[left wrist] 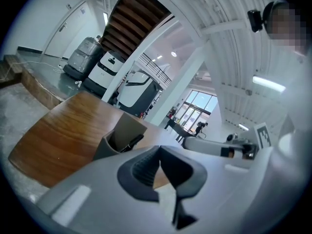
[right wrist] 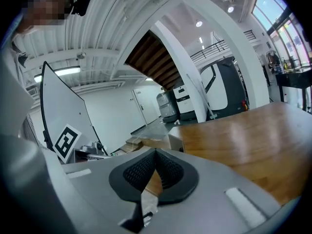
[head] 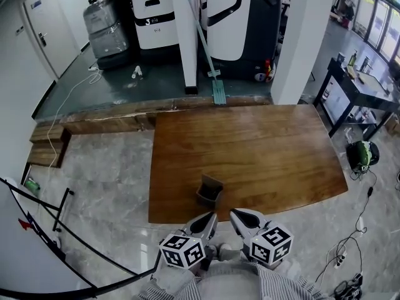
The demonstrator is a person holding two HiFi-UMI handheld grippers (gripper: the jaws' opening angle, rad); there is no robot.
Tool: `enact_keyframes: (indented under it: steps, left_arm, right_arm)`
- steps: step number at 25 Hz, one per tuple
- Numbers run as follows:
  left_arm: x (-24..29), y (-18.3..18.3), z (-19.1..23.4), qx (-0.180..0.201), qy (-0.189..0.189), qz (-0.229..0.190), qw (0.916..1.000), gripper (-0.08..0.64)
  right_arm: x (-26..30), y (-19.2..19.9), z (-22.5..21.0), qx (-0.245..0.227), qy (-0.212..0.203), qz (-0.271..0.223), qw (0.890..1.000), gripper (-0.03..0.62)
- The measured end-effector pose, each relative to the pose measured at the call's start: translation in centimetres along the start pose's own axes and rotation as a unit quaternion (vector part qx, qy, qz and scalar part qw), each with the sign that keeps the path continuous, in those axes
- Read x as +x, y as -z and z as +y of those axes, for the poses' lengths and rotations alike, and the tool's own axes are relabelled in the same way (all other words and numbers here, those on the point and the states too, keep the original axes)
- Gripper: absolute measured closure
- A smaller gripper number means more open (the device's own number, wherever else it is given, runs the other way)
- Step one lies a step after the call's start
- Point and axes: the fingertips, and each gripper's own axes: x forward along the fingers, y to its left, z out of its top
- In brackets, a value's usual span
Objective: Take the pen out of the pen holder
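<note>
A grey-brown pen holder (head: 209, 190) stands on the wooden table (head: 262, 149) near its front edge. In the left gripper view the pen holder (left wrist: 121, 130) is just beyond the jaws, with a dark pen (left wrist: 131, 142) leaning inside it. My left gripper (head: 211, 217) is shut and empty, a little short of the holder. My right gripper (head: 235, 214) hangs beside it, also shut with nothing in it. In their own views, the left gripper (left wrist: 160, 148) and the right gripper (right wrist: 156, 151) both show pads that meet. A corner of the pen holder (right wrist: 176, 142) peeks over the right jaws.
The table's front edge (head: 187, 217) lies just ahead of both grippers, over a marble floor (head: 106, 186). A whiteboard stand (head: 37, 224) is at the left. Grey machines (head: 156, 17) and a pillar (head: 184, 36) stand beyond the table. A dark desk (head: 359, 95) is at the right.
</note>
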Motion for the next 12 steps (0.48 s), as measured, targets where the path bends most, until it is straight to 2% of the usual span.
enact_keyframes:
  steps: [3, 6, 12]
  left_arm:
    - [0.2, -0.3, 0.3, 0.008, -0.003, 0.000, 1.0000, 0.552]
    - [0.6, -0.2, 0.2, 0.019, -0.002, 0.008, 0.9998, 0.552]
    - [1.1, 0.6, -0.3, 0.007, 0.018, 0.010, 0.9998, 0.552]
  right_arm:
    - [0.1, -0.2, 0.3, -0.014, -0.003, -0.006, 1.000, 0.592]
    - [0.0, 0.0, 0.5, -0.004, -0.016, -0.008, 1.000, 0.592]
    - [-0.7, 0.4, 0.5, 0.012, -0.030, -0.020, 0.999, 0.592]
